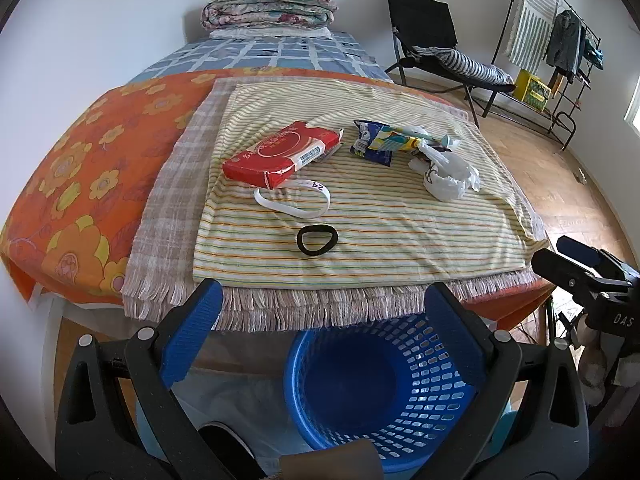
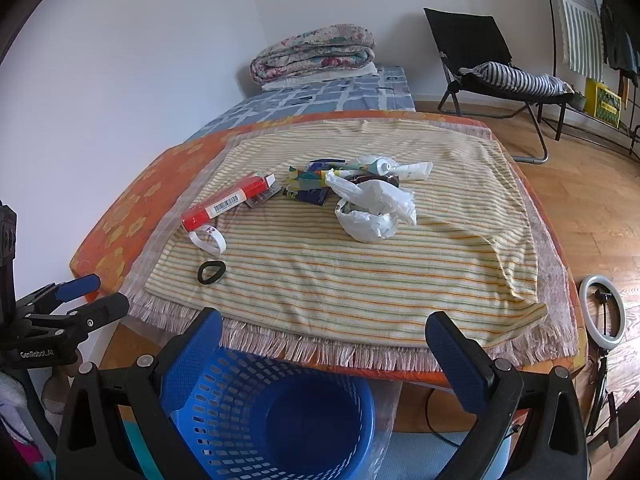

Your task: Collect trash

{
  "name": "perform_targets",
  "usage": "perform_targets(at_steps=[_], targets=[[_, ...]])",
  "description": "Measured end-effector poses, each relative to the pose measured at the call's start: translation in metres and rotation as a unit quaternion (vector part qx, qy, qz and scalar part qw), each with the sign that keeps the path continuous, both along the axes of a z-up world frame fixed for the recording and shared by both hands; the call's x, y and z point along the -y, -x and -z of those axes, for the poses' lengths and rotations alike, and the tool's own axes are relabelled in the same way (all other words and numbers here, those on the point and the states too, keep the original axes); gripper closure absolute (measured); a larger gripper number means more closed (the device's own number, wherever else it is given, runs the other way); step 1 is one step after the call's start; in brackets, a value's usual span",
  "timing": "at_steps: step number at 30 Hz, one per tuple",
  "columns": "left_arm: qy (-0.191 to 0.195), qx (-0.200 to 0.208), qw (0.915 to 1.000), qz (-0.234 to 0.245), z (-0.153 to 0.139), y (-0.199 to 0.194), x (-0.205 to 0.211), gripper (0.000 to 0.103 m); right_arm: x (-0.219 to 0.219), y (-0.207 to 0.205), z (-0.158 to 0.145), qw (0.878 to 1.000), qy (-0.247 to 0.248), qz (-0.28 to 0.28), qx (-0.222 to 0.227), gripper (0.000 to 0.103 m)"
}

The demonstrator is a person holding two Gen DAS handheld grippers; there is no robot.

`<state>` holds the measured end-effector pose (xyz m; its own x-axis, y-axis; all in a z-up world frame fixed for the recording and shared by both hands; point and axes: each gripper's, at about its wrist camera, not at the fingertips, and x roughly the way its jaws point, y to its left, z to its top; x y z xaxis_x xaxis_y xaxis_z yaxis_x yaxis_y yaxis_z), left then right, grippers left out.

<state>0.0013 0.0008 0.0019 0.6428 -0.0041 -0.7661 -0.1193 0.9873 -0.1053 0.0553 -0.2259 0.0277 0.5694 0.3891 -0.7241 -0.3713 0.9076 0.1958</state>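
Note:
Trash lies on the striped cloth (image 1: pixel 360 232) on the bed: a red packet (image 1: pixel 280 152) (image 2: pixel 224 202), colourful wrappers (image 1: pixel 384 140) (image 2: pixel 310 182), a crumpled white plastic bag (image 1: pixel 448 172) (image 2: pixel 372 212), a white tube (image 2: pixel 408 170), a white band (image 1: pixel 296 200) (image 2: pixel 208 240) and a black hair tie (image 1: pixel 317 240) (image 2: pixel 211 272). An empty blue basket (image 1: pixel 380 392) (image 2: pixel 280 420) stands on the floor below the bed's near edge. My left gripper (image 1: pixel 324 324) is open and empty above the basket. My right gripper (image 2: pixel 324 352) is open and empty, also at the bed's edge.
The right gripper shows at the right edge of the left wrist view (image 1: pixel 592 276); the left one shows at the left of the right wrist view (image 2: pixel 72 304). A folded quilt (image 1: pixel 268 6) lies at the bed's far end. A black chair (image 1: pixel 440 52), a clothes rack (image 1: pixel 560 40) and a ring light (image 2: pixel 602 312) stand on the wooden floor at right.

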Motion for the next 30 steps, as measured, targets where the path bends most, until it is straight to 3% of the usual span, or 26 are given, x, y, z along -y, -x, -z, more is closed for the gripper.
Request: perform_targets(at_steps=[30], targets=[[0.003, -0.002, 1.0, 0.0, 0.0021, 0.0007, 0.0005, 0.0, -0.0006, -0.0011, 0.0078, 1.0, 0.001, 0.001, -0.016, 0.0]])
